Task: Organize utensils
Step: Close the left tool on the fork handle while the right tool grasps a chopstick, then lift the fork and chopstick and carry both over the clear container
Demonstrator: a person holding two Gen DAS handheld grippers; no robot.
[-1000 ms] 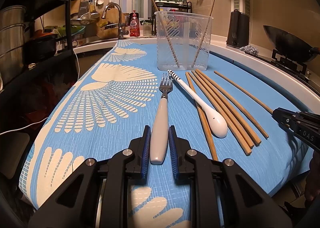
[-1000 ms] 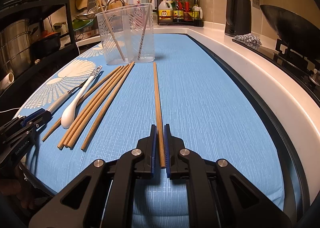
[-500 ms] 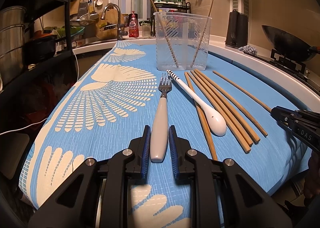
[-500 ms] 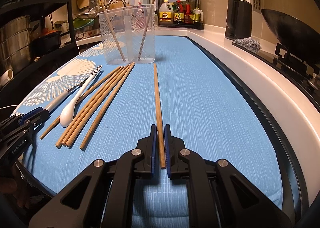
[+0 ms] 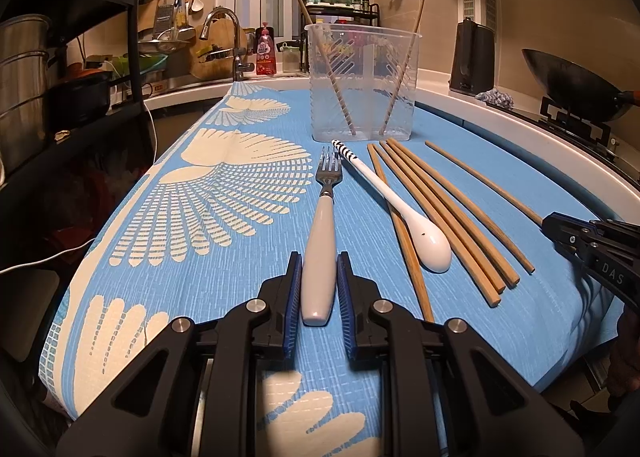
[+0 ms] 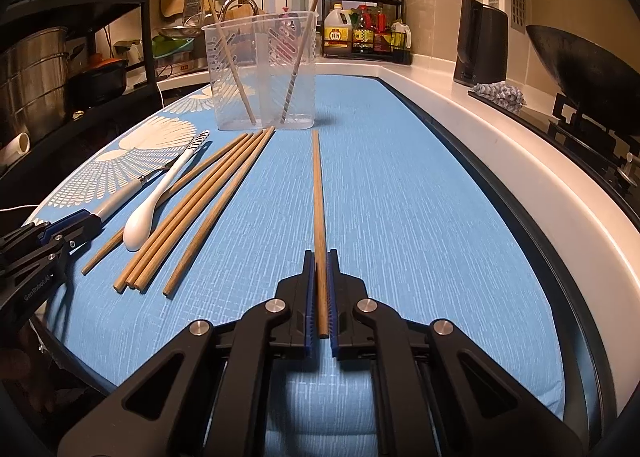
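- Readable text: "DAS" on your right hand-held gripper (image 5: 560, 231), "GenRobot.AI" on your left hand-held gripper (image 6: 86, 223).
- Count on the blue-clothed bench (image 6: 400, 197): six loose wooden chopsticks, two more in the clear plastic holder (image 5: 362, 83), one white spoon (image 5: 404, 213).
- Left pinches the white-handled fork (image 5: 320, 257); right is clamped on a single wooden chopstick (image 6: 318, 217).
- Both lie flat on the bench, unchanged from a second ago.

**Utensil count on the cloth**

I count eight chopsticks (image 5: 452, 213) in all: six lying flat on the cloth and two standing in the container (image 5: 362, 77). One fork (image 5: 318, 257). One white spoon (image 5: 432, 249). One clear container. Ten utensils altogether, and two of them are in the container.
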